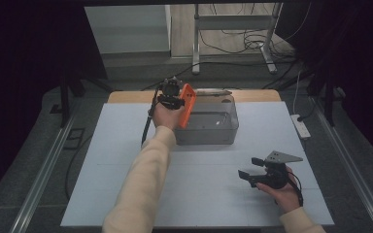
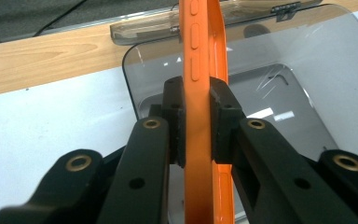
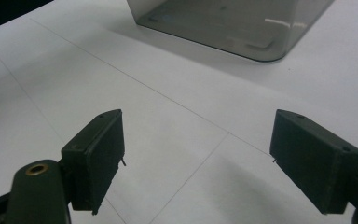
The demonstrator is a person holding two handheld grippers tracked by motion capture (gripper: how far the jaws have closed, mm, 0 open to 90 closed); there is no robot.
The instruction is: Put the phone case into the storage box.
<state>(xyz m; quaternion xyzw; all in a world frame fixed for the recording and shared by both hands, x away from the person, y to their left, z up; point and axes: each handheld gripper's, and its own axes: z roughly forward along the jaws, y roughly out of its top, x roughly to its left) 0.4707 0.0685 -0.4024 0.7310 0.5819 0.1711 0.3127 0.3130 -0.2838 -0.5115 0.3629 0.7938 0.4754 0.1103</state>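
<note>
Orange plastic phone case [image 2: 200, 93], thin and flat, sits pinched edge-on between the pads of my left gripper [image 1: 171, 101], which holds it over the ten o'clock corner of the smoky transparent plastic box [image 1: 223, 127]. That box stands at twelve o'clock on the white table sheet [image 1: 102, 160], with its lid [image 2: 144, 30] lying behind it. My right gripper [image 1: 252, 170] rests at four o'clock, well apart from the box, its jaws spread wide with nothing between them.

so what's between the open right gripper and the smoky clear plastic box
Nothing: in the high view, only bare white table sheet separates the right gripper from the box.
</note>
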